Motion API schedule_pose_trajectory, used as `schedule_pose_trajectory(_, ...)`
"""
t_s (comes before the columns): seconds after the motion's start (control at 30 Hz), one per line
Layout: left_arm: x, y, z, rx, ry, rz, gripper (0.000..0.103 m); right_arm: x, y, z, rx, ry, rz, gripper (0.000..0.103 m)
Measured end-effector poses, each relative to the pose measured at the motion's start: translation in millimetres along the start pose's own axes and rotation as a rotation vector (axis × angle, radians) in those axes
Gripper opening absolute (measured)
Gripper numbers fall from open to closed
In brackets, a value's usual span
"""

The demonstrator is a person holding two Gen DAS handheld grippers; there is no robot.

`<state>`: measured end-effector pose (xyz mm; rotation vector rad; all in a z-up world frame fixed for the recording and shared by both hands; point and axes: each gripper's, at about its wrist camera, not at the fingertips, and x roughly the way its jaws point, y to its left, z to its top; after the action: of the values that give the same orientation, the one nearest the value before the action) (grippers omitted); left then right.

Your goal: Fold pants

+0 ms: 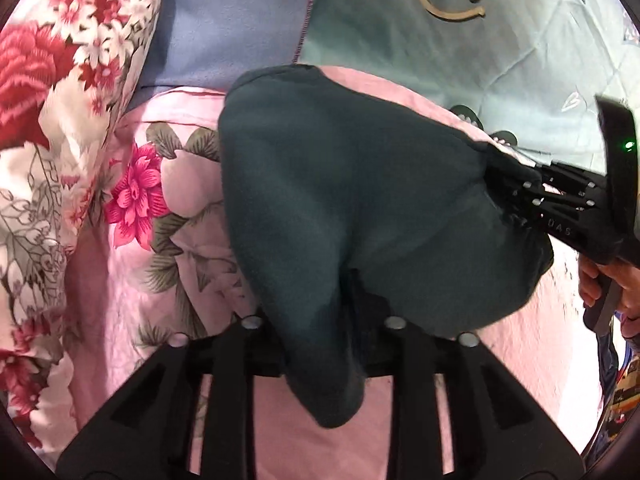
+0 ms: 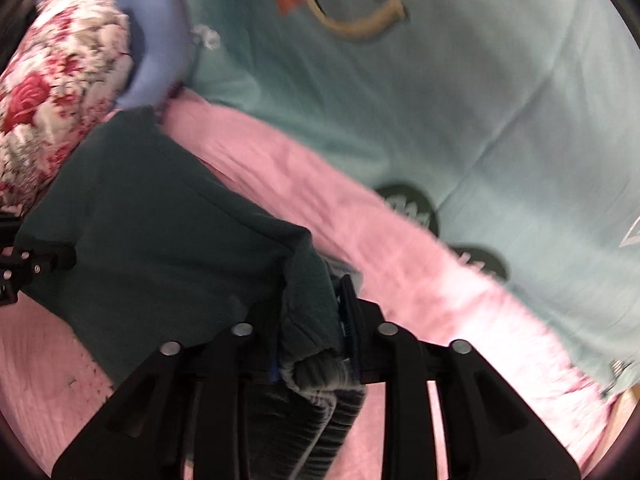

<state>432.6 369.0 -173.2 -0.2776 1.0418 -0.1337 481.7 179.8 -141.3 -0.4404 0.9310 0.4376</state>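
Between both grippers, dark green fleece pants (image 1: 352,208) span slack over pink bedsheet (image 1: 152,320), long axis running gripper to gripper. Left gripper (image 1: 320,344) part-spread, thick fold of cloth between fingers; whether pads press, cannot tell. Right gripper (image 2: 312,344) likewise part-spread around ribbed grey waistband (image 2: 320,372), bunched cloth filling the gap; grip or release unclear. Both ends equally near their own gripper. Likely next: lay fold flat ahead, toward teal quilt (image 2: 460,92). Fabric soft, matte, heavy drape. Floral pillow (image 1: 52,92) off left.
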Motion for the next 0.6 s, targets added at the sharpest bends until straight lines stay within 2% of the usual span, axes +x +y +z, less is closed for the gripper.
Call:
schedule_pose_trajectory(0.03,-0.5,0.9,0.1,-0.005,0.0,0.0,0.033,0.4,-4.3,-1.2,0.016,-0.008,0.008,0.048)
schedule_pose_trajectory(0.07,-2.9,1.6,0.3,-0.008,0.004,0.003,0.036,-2.1,-9.7,-2.3,0.04,-0.016,0.003,0.056)
schedule_pose_trajectory(0.13,-20.4,2.6,1.1,-0.023,-0.021,0.075,0.065,-18.8,-26.4,-5.9,0.125,-0.02,0.045,0.056)
schedule_pose_trajectory(0.17,-33.7,2.8,1.6,-0.03,-0.068,0.123,0.067,-29.7,-31.6,-6.5,0.157,-0.037,0.061,0.056)
schedule_pose_trajectory(0.2,-52.8,1.2,3.3,-0.028,-0.144,0.141,0.067,-48.6,-36.6,-8.4,0.193,-0.09,0.082,0.056)
schedule_pose_trajectory(0.23,-65.7,-0.5,8.5,-0.026,-0.195,0.137,0.067,-72.1,-37.6,-10.5,0.213,-0.169,0.126,0.056)
schedule_pose_trajectory(0.3,-80.8,-13.8,23.0,-0.021,-0.269,0.084,0.068,-94.2,-30.0,-11.0,0.201,-0.248,0.197,0.056)
schedule_pose_trajectory(0.33,-80.4,-20.2,30.1,-0.006,-0.283,0.039,0.069,-96.3,-25.9,-9.3,0.197,-0.257,0.227,0.054)
schedule_pose_trajectory(0.37,-75.0,-27.2,36.6,0.012,-0.286,-0.012,0.069,-92.7,-21.4,-7.3,0.201,-0.249,0.276,0.047)
schedule_pose_trajectory(0.4,-61.1,-33.0,42.7,0.03,-0.274,-0.031,0.069,-81.5,-18.3,-6.3,0.222,-0.222,0.325,0.044)
schedule_pose_trajectory(0.47,-34.2,-35.2,45.6,0.039,-0.233,0.006,0.069,-56.3,-19.8,-9.6,0.269,-0.161,0.344,0.039)
schedule_pose_trajectory(0.5,-14.8,-29.0,46.1,0.035,-0.198,0.029,0.069,-37.5,-23.2,-13.8,0.297,-0.124,0.307,0.037)
schedule_pose_trajectory(0.53,-0.4,-22.8,43.9,0.024,-0.165,0.054,0.065,-26.3,-29.6,-19.8,0.314,-0.106,0.268,0.031)
schedule_pose_trajectory(0.6,23.1,-6.6,35.6,-0.009,-0.118,0.056,0.066,-4.0,-52.2,-38.5,0.419,-0.097,0.31,0.011)
